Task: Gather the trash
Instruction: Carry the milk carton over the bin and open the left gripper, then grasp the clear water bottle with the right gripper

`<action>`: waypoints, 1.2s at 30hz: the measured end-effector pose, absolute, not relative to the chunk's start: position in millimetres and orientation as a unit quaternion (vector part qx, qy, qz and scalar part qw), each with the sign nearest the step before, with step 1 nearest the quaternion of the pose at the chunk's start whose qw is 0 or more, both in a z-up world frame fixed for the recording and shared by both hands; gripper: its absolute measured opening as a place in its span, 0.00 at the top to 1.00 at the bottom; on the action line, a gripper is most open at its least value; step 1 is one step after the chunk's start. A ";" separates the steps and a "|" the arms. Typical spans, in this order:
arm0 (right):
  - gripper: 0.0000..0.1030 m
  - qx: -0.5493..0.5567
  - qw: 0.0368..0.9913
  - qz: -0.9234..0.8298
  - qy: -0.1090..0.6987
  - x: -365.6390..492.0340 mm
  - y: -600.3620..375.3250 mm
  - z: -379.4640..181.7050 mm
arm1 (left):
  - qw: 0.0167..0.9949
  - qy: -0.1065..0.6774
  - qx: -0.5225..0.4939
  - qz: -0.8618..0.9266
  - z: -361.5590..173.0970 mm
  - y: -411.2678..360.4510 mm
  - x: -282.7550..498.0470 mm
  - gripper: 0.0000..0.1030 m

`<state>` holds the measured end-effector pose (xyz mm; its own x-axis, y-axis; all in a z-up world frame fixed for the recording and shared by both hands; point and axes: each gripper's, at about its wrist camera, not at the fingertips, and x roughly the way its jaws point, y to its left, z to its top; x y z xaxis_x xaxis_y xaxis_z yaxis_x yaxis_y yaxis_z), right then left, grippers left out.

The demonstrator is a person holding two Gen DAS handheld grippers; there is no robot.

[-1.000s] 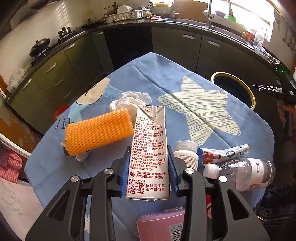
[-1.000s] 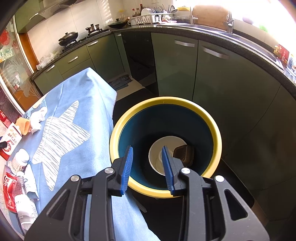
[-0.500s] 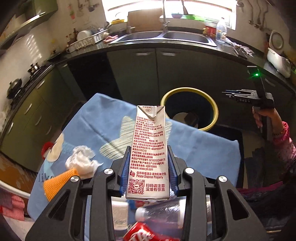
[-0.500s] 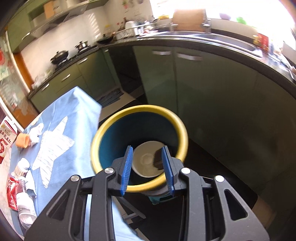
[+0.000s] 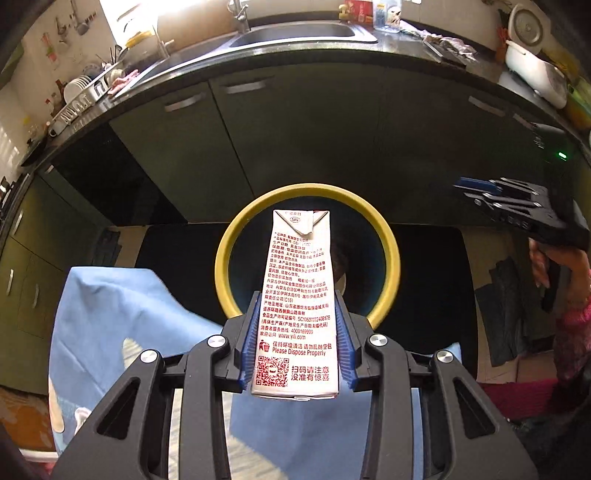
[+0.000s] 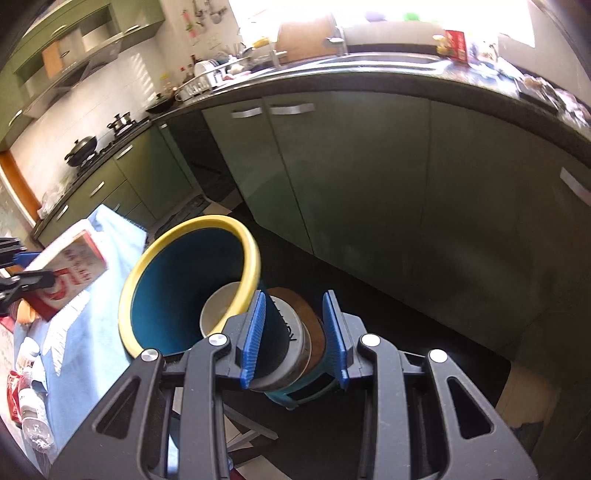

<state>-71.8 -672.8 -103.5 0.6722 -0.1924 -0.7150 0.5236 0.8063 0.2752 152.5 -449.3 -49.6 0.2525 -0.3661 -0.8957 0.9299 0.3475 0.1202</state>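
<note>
A blue cloth (image 5: 110,325) with a pale star print covers the surface, which fills the lower left of the left wrist view and ends at a draped edge just short of the bin. Beyond it runs a curved line of green cabinets (image 5: 303,147) under a dark counter, with a dish rack (image 5: 85,96) at the left, a steel sink (image 5: 295,33) under the bright window in the middle and a white cooker (image 5: 535,70) at the right. In the right wrist view a wok (image 6: 83,146) sits on the hob at the far left, and a clear bottle (image 6: 31,413) and other litter lie on the cloth at the bottom left.

The left gripper (image 5: 297,345) has its blue jaws pinching the lower part of a milk carton (image 5: 297,295), white with red print and a folded top, held upright and in line with the mouth of the bin. The bin (image 5: 388,254) is dark blue with a yellow rim; it stands on the dark floor between the surface and the cabinets, and a pale round item lies at its bottom (image 6: 218,310).

The right gripper (image 6: 293,336) hangs to the right of the bin with its jaws spread and nothing between them; a hand (image 5: 557,273) grips it at the right edge of the left wrist view. The dark floor around the bin looks open toward the cabinets.
</note>
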 end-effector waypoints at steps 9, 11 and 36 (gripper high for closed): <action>0.66 0.243 0.881 -0.198 0.354 -72.4 -675.1 -111.3 | 0.753 0.387 0.308 -0.434 -26.4 -441.8 165.8 0.46; 0.66 0.240 0.882 -0.194 0.357 -68.9 -669.6 -111.2 | 0.765 0.380 0.294 -0.430 -11.2 -422.1 164.4 0.45; 0.59 0.074 0.886 0.111 0.444 32.5 -440.3 -48.3 | 0.917 0.319 0.060 -0.232 22.4 -42.6 139.3 0.29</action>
<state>32.5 -440.3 -48.3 0.5812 0.2620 -0.7704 -0.1314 0.9646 0.2288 139.3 -42.6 22.4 0.6896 -0.3863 -0.6125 0.4631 0.8855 -0.0371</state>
